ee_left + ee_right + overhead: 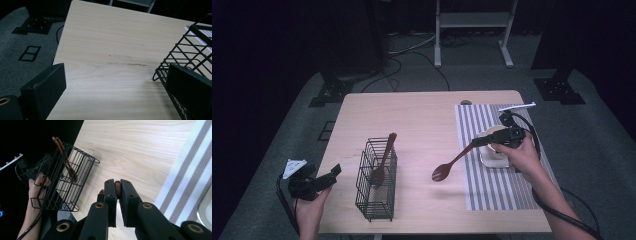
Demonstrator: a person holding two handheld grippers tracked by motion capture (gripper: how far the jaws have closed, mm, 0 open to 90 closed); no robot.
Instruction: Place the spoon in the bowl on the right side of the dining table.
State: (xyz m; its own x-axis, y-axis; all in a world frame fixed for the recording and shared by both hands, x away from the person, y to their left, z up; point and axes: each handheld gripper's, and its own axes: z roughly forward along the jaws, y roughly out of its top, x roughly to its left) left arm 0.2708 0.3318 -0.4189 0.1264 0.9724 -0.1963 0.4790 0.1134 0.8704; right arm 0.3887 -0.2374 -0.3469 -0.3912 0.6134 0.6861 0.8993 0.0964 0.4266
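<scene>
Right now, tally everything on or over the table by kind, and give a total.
Brown spoons: 2, one standing in the basket, one held by the right gripper at
Black wire basket: 1
Striped placemat: 1
White dish: 1
Total: 5

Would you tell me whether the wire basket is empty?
No, the wire basket already holds one brown utensil, its handle sticking up above the rim.

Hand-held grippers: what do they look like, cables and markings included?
Both are black. The left hand-held gripper has broad flat rectangular jaws, a grey three-cornered plate on top and a trailing black cable. The right hand-held gripper shows brass-coloured rivets. Forearms are bare, no sleeves visible.
</scene>
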